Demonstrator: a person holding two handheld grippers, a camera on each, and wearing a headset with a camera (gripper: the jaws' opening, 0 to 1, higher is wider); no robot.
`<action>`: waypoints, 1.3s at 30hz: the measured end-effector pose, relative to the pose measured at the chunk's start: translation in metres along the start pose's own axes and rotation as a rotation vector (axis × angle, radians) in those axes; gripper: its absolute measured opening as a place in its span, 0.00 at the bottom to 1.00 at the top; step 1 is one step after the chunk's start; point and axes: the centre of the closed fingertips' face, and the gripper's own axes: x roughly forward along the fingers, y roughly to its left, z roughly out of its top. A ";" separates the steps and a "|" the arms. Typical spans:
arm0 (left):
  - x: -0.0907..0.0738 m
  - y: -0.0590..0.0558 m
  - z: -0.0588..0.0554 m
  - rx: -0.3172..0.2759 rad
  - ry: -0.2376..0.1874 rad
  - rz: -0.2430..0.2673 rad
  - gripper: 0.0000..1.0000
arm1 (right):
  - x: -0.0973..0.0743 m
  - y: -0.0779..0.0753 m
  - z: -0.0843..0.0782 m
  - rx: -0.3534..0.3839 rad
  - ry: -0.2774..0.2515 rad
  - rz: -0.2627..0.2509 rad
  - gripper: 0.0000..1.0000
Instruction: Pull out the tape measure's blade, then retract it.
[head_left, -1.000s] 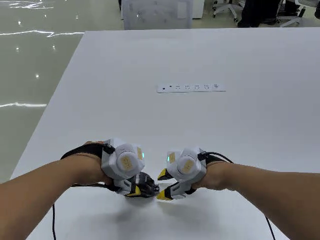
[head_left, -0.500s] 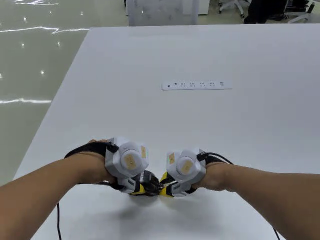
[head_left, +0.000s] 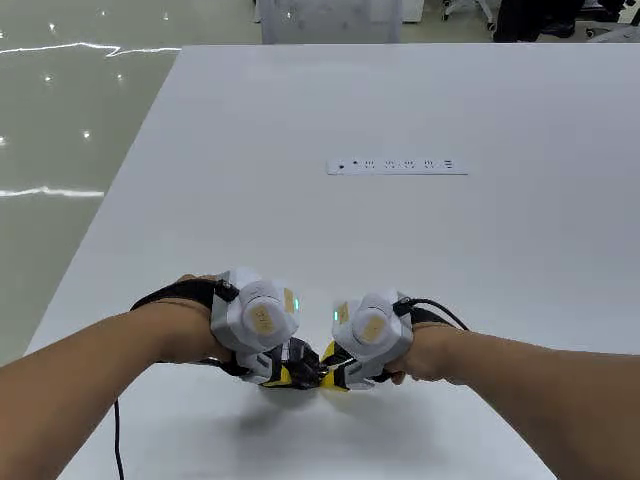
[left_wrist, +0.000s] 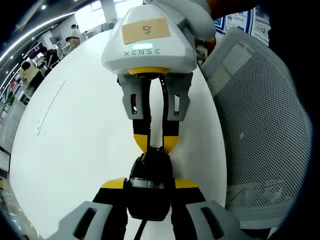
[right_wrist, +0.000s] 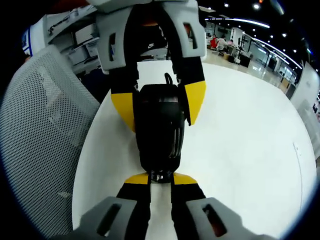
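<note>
The black tape measure (head_left: 301, 361) hangs just above the white table (head_left: 400, 260) near its front edge, between my two grippers. My left gripper (head_left: 283, 376) is shut on its body; in the left gripper view the case (left_wrist: 148, 187) sits between the yellow jaw tips. My right gripper (head_left: 333, 378) faces it from the right, tip to tip. In the right gripper view its yellow tips (right_wrist: 160, 178) are shut on the blade's end hook at the mouth of the case (right_wrist: 159, 127). No length of blade shows between them.
A white power strip (head_left: 397, 166) lies flat mid-table, well beyond the grippers. A grey mesh chair back (left_wrist: 260, 125) stands close behind the front edge. The table's left edge drops to a glossy floor (head_left: 60, 150).
My right gripper's jaws, apart a second ago, have closed on the tape's end at the case mouth. The left gripper has kept its hold on the case.
</note>
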 end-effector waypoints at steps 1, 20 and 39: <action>0.000 0.000 0.000 0.000 -0.002 -0.002 0.30 | 0.000 0.000 0.000 -0.005 -0.002 -0.001 0.12; -0.001 0.000 -0.001 -0.013 -0.010 0.015 0.30 | -0.009 -0.001 -0.008 0.045 0.001 0.002 0.12; -0.001 0.001 0.000 -0.021 -0.030 0.010 0.30 | -0.001 -0.005 -0.002 0.075 0.005 -0.023 0.14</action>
